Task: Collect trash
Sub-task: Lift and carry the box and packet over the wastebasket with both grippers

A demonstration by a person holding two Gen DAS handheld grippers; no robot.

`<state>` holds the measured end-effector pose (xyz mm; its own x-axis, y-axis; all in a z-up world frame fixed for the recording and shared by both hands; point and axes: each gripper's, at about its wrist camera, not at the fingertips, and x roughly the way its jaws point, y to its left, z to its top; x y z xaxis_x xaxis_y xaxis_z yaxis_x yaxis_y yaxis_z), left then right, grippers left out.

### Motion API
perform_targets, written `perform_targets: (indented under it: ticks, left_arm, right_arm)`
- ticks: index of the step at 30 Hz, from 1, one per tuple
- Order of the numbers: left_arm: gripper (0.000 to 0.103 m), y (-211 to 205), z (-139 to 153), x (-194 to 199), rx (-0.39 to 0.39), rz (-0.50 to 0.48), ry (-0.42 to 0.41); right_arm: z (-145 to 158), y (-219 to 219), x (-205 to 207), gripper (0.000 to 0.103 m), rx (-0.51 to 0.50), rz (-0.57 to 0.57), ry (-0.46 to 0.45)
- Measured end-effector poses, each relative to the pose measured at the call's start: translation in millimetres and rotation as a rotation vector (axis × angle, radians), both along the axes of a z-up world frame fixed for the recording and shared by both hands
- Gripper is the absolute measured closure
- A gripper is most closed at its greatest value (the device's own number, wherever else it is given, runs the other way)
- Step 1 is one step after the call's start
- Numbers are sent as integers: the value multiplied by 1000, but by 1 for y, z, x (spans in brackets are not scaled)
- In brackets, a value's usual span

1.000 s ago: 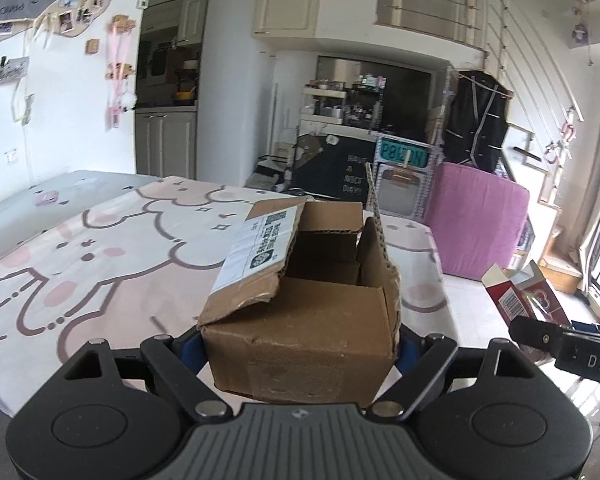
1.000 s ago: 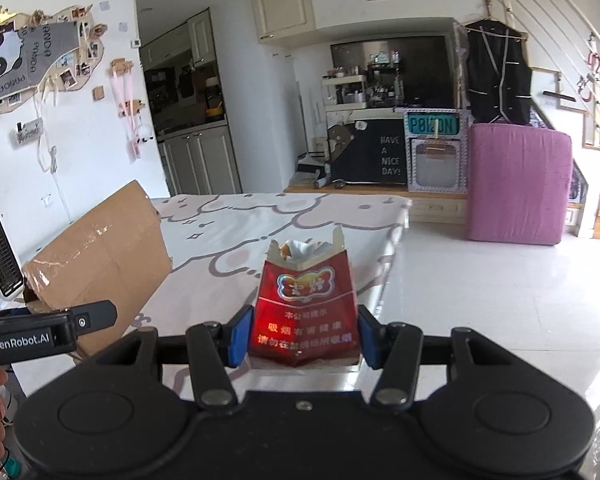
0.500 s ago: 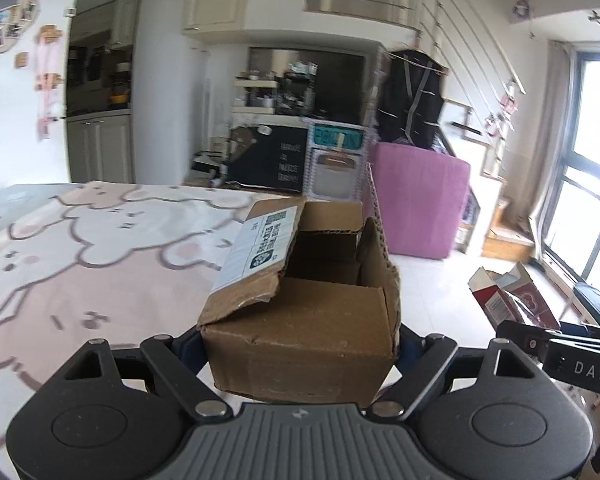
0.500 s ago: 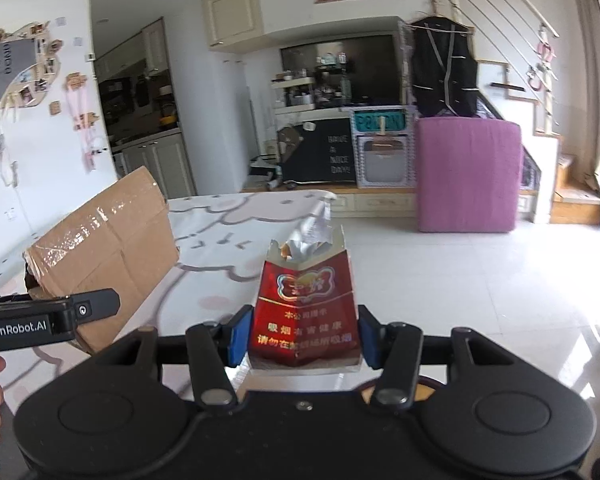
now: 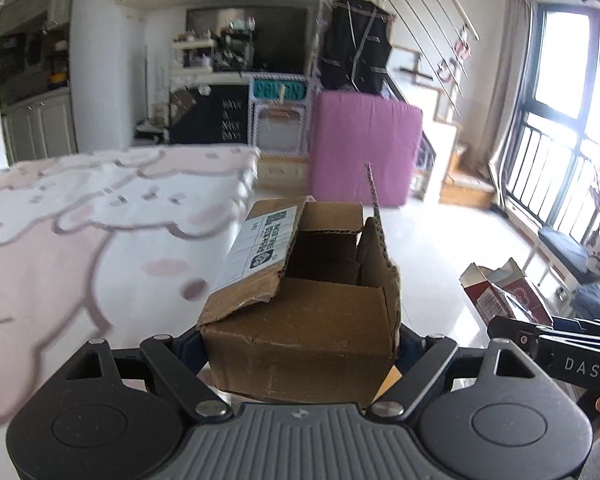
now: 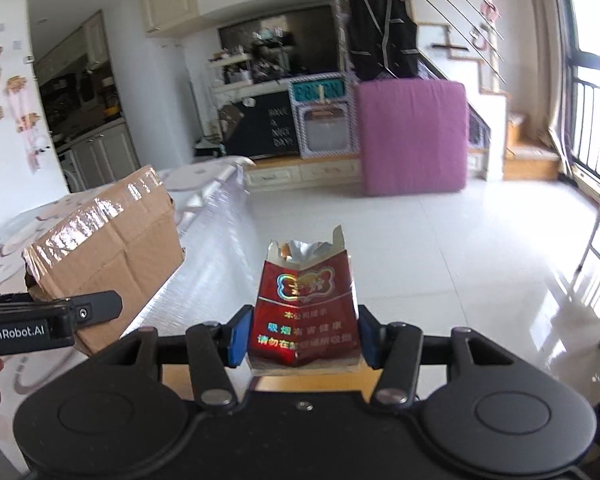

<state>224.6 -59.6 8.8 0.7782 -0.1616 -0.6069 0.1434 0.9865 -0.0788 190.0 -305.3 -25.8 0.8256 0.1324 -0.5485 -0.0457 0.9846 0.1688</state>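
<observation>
Left wrist view: the left tool still clamps the open cardboard box by its sides, but the backdrop has swung. A second ago the pink cartoon-print desk filled everything behind the box; now it's off to the left, with white floor and the window ahead. Right wrist view, same deal: the right tool keeps pinching the torn red cigarette pack upright, and the desk has slid left, so the pack's over bare floor.
</observation>
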Motion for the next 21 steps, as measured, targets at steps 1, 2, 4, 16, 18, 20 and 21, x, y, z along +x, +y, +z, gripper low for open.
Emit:
perform_targets:
  ticks: [1, 2, 4, 16, 18, 20, 21]
  left_arm:
    - [16, -4, -4, 4, 1, -6, 15]
    - [16, -9, -10, 8, 2, -13, 31]
    - [16, -18, -23, 15, 4, -27, 68]
    - [16, -65, -113, 64, 97, -110, 284]
    - [16, -71, -130, 75, 108, -133, 326]
    - [16, -75, -145, 86, 116, -149, 366]
    - [16, -77, -153, 91, 119, -154, 385]
  right_arm:
    - [-6, -6, 1, 49, 4, -10, 14]
    - [-12, -10, 2, 49, 7, -20, 27]
    - [-23, -18, 6, 49, 16, -36, 57]
    - [-98, -58, 32, 49, 81, -103, 246]
    - [-110, -62, 37, 49, 94, -108, 275]
    - [-122, -65, 40, 49, 109, -111, 301]
    - [-128, -66, 43, 49, 118, -111, 314]
